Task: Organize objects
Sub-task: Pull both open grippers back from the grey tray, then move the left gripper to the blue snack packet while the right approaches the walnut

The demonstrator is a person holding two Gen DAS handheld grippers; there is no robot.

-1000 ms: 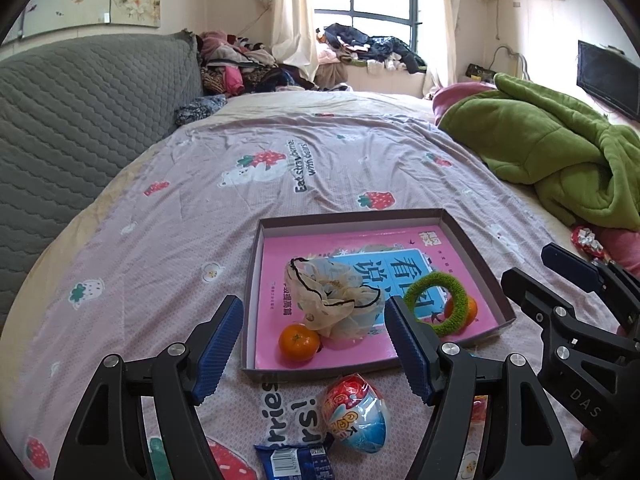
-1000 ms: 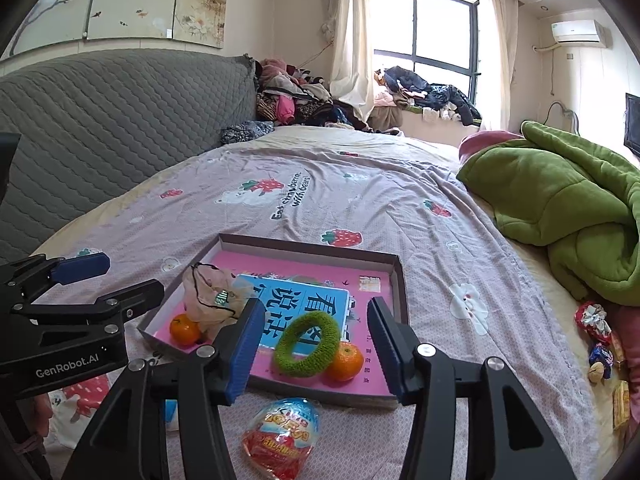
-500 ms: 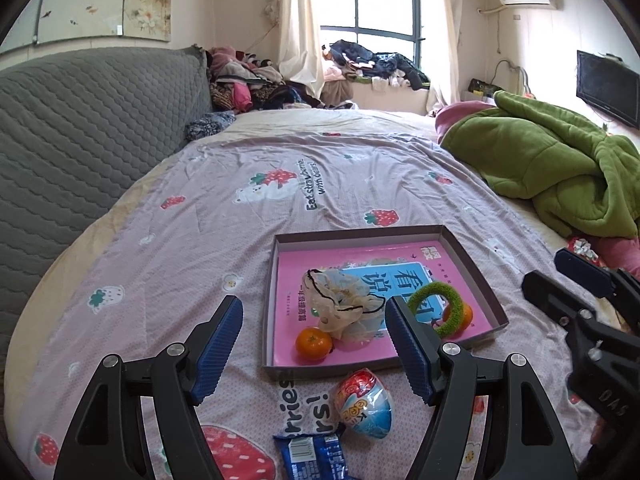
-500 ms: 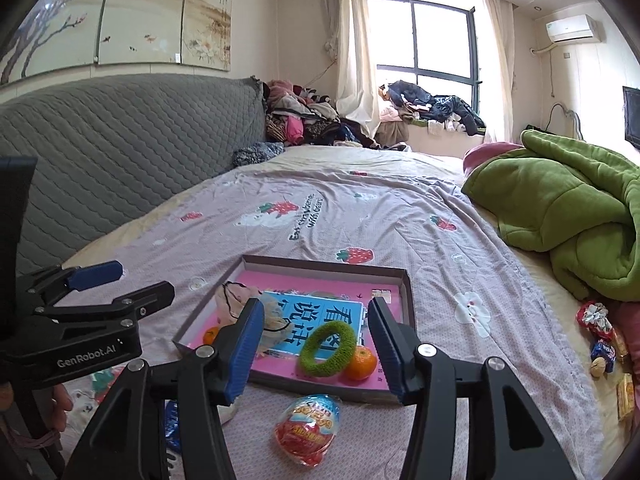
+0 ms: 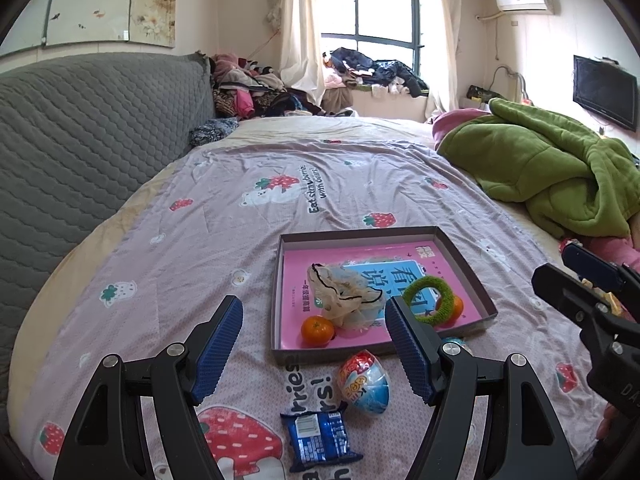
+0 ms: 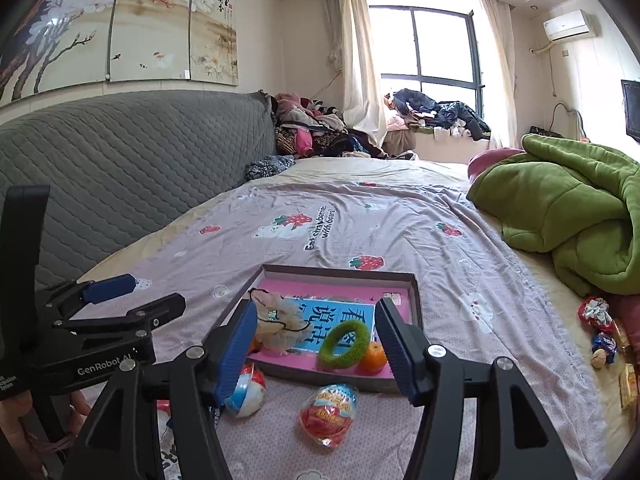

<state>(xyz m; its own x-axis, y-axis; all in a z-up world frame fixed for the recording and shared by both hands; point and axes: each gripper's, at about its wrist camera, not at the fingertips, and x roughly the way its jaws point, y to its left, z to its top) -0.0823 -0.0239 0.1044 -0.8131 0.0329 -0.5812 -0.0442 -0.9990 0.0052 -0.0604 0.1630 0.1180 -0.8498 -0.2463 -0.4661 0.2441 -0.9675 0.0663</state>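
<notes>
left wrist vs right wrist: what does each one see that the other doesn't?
Left wrist only: the blue snack packet on the bedspread, fully in view.

Right wrist only: the red foil egg in front of the tray, and loose sweets at the bed's right edge.

Both: tray with the pink book, green ring, two oranges, mesh pouch; blue-and-white egg; both grippers' jaws open and empty.

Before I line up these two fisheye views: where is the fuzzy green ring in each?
Left wrist: the fuzzy green ring lies in the shallow brown box's near right corner, by the left gripper's right finger.
Right wrist: ring low centre, between the open right gripper's fingers.
Shared landmark: orange tangerine touching it.
</notes>
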